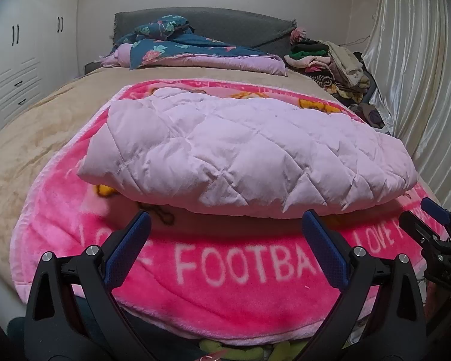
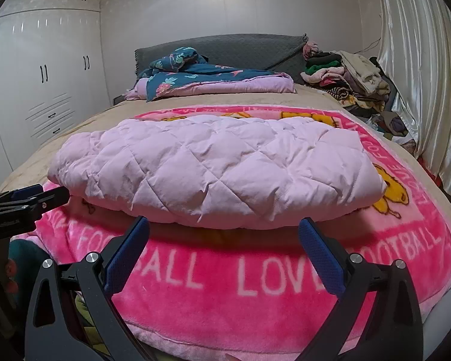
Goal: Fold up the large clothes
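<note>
A pale pink quilted jacket lies folded into a thick bundle on a bright pink blanket lettered "LOVE FOOTBALL". It also shows in the right wrist view, on the same blanket. My left gripper is open and empty, just in front of the bundle's near edge. My right gripper is open and empty, also just short of the near edge. The right gripper shows at the right edge of the left wrist view. The left gripper shows at the left edge of the right wrist view.
The blanket lies on a bed with a beige cover. A folded blue floral duvet lies by the grey headboard. A heap of clothes sits at the far right. White wardrobes stand left, a curtain right.
</note>
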